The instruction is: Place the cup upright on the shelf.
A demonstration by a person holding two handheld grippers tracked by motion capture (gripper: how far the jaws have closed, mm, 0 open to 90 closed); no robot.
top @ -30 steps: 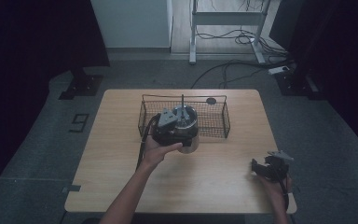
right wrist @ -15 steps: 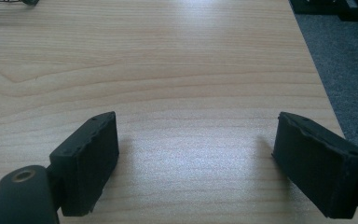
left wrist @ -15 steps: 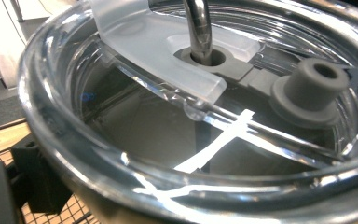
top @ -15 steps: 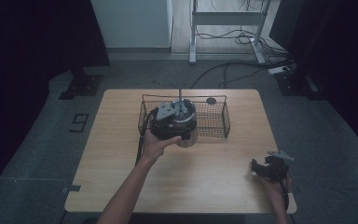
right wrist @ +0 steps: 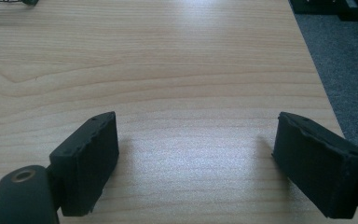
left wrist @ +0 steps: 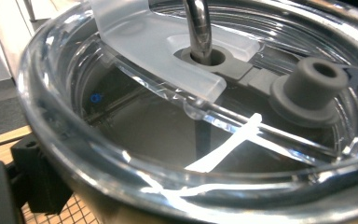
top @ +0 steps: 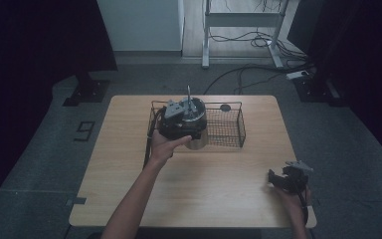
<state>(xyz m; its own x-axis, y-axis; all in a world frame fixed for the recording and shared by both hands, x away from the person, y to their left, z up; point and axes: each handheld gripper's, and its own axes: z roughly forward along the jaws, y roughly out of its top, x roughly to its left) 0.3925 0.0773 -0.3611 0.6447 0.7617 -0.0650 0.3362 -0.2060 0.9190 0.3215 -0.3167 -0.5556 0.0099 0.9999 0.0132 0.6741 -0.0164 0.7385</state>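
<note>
One tumbler (top: 197,130) is your whole concern: a steel cup with a clear plastic lid (left wrist: 182,116) and a metal straw (left wrist: 198,28) standing up through the lid's hole. You have it in the left gripper (top: 181,124), held at the near left corner of the wire basket (top: 231,130) on the wooden table (top: 204,184). The left gripper view shows one black jaw hard against the cup's wall just under the lid rim, so the claw looks clenched round the body, though the far jaw is hidden behind the cup.

Expect it to feel stiff and fairly heavy for its size, more so if it is full; whether it is, you cannot tell through the lid. Smooth steel is slippery, so keep the pads on the wall below the rim, where the lid's lip stops it sliding down. Leave the lid and straw alone: the straw is loose in its hole and the lid may pop off. Keep it upright.

Your right gripper (top: 284,180) rests near the table's near right corner, released, nothing between its jaws.
</note>
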